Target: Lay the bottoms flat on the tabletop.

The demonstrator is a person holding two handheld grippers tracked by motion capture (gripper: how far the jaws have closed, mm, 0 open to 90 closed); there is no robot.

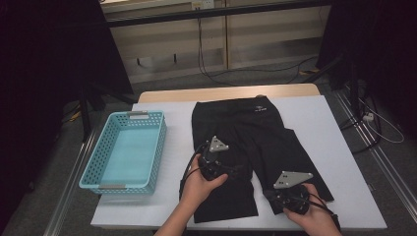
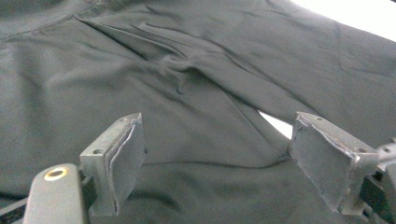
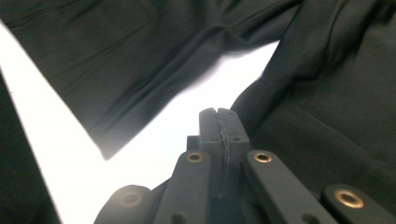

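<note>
Your left claw [image 2: 217, 161] hovers spread over the black stretchy shorts' [image 1: 255, 142] crotch; your right claw [image 3: 219, 122], pressed together on nothing, sits by the nearer leg hem.

Waistband mark: a small pale logo on the black shorts [image 1: 255, 142], near the far edge of the table [image 1: 162, 105]; probably a brand mark, too small to read.
Other readable text: none.
</note>
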